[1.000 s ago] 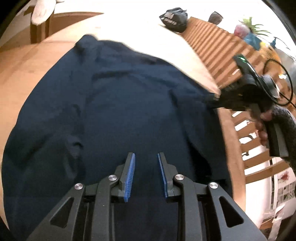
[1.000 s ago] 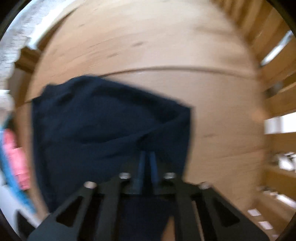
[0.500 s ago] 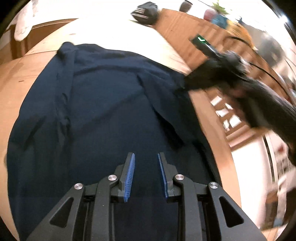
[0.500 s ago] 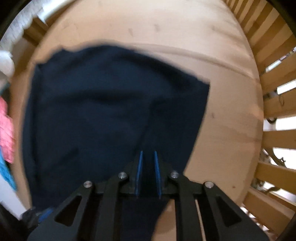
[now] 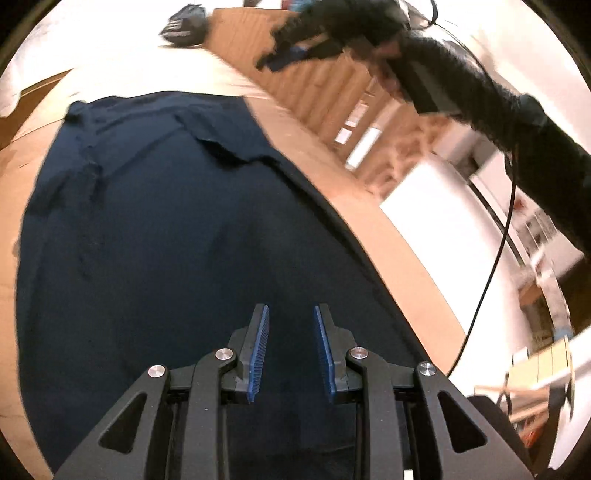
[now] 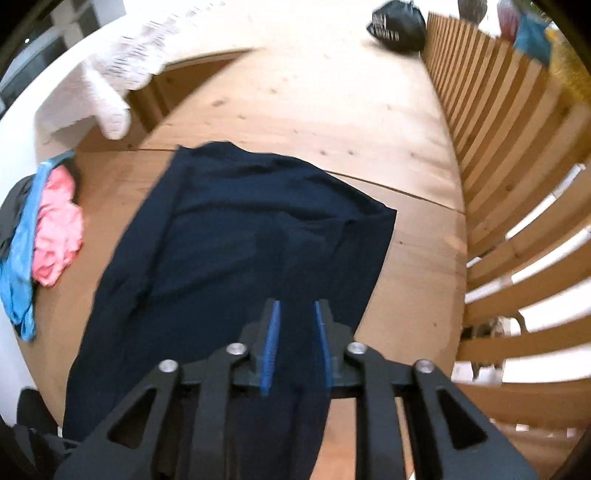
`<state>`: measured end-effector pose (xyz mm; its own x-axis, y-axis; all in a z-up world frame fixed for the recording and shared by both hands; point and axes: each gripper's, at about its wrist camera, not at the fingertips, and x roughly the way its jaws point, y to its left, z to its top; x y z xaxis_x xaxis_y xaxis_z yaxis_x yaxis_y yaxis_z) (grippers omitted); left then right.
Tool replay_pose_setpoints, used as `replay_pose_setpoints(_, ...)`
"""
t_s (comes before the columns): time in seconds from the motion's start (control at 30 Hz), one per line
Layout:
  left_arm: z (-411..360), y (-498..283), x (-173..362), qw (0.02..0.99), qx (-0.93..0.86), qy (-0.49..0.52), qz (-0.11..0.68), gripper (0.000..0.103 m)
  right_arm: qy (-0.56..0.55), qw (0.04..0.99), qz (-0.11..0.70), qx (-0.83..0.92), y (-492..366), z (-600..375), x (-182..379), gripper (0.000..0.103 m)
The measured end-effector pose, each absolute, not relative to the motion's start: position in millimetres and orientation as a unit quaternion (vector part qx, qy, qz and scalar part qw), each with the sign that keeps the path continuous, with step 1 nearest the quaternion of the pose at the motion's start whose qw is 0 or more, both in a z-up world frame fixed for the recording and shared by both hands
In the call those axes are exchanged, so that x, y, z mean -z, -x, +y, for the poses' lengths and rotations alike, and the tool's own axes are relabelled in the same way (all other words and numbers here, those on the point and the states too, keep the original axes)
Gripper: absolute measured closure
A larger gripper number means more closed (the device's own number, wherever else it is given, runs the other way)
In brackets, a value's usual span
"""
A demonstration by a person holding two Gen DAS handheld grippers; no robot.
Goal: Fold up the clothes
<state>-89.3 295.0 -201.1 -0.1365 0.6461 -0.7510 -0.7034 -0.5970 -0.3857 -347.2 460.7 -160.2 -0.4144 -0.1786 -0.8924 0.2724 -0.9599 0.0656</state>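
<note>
A dark navy garment (image 5: 166,240) lies spread flat on the wooden table (image 5: 369,229), with one part folded in over its far right side. My left gripper (image 5: 291,314) hovers over its near end, open, with only cloth far below the blue pads. In the right wrist view the same garment (image 6: 240,229) runs lengthwise beneath my right gripper (image 6: 295,306). Its jaws are opening and nothing is between them. From the left wrist view, the right gripper (image 5: 269,62) is a blurred shape high above the table, held by a hand in a dark sleeve (image 5: 461,85).
A pile of pink and blue clothes (image 6: 55,240) sits at the table's left edge, and a white cloth (image 6: 110,74) hangs at the far left. At the far end is a black bag (image 6: 397,26). A wooden slatted rail (image 6: 517,166) runs along the right side.
My right gripper was shut on a fold of the garment; it has let go, its jaws have parted and it has risen. The left gripper moved along the garment and rolled, still open.
</note>
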Motion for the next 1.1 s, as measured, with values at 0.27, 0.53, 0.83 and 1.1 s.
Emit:
replay_pose_setpoints(0.27, 291, -23, 196, 0.539, -0.702, 0.462, 0.052, 0.079, -0.485, 0.098, 0.016, 0.869, 231, 468, 80, 0.074)
replay_pose_setpoints(0.53, 353, -126, 211, 0.559, -0.699, 0.404, 0.187, 0.070, -0.479, 0.076, -0.022, 0.874, 137, 505, 60, 0.067)
replay_pose_setpoints(0.83, 404, -156, 229, 0.527, -0.711, 0.344, 0.314, 0.067, -0.490, 0.079, -0.057, 0.866, 70, 547, 80, 0.067)
replay_pose_setpoints(1.1, 421, -157, 245, 0.518, -0.712, 0.336, 0.336, 0.067, -0.495, 0.073, -0.081, 0.862, 74, 567, 89, 0.067)
